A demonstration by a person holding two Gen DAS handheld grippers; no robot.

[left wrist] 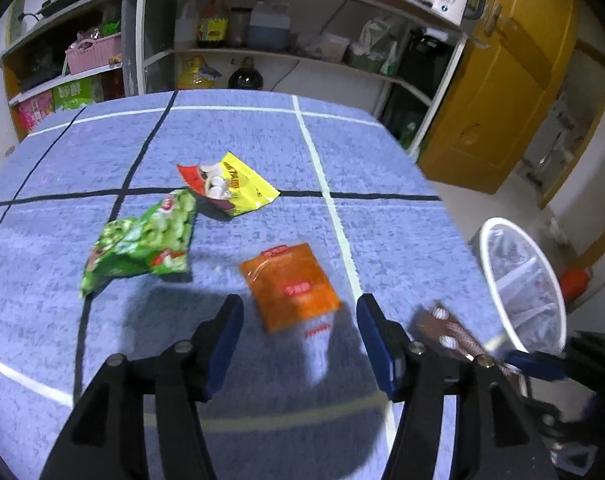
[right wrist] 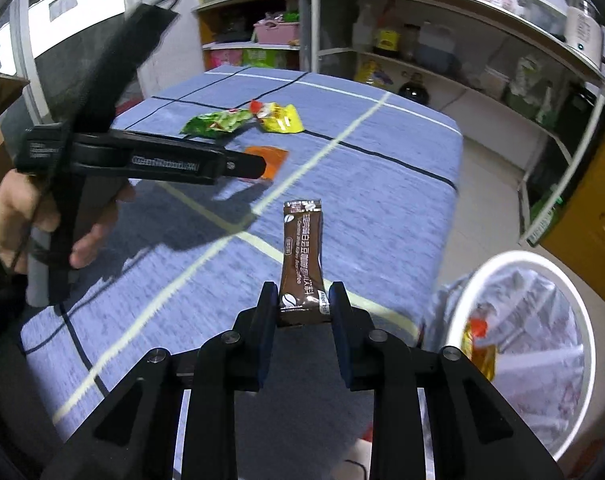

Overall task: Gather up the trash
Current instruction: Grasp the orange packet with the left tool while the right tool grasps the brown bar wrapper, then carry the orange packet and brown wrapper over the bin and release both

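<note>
The right gripper (right wrist: 300,306) is seen pinching a brown coffee sachet (right wrist: 301,258) by its lower end, both pads pressed against the packet, which stands nearly upright and projects forward over the blue cloth-covered table (right wrist: 382,208). Just to the right of the table's edge, a white-rimmed bin (right wrist: 542,320) lined with a thin bag is observed on the floor; a yellowish packet with a red patch (right wrist: 478,344) is already lying inside it. The left gripper (left wrist: 298,308) is held with its jaws spread wide and nothing between the pads; it is poised above an orange packet (left wrist: 290,284) lying flat on the cloth, without contact being discernible. In the right wrist view a person's hand (right wrist: 26,216) is seen wrapped around the left gripper's handle. Farther along the table, a green snack bag (left wrist: 142,244) is noted to the left, and beyond it, just beside its upper corner, a yellow and red wrapper (left wrist: 230,186); whether the two touch cannot be told. Behind the table, open shelving (left wrist: 286,56) stocked with bottles and containers is recorded.
</note>
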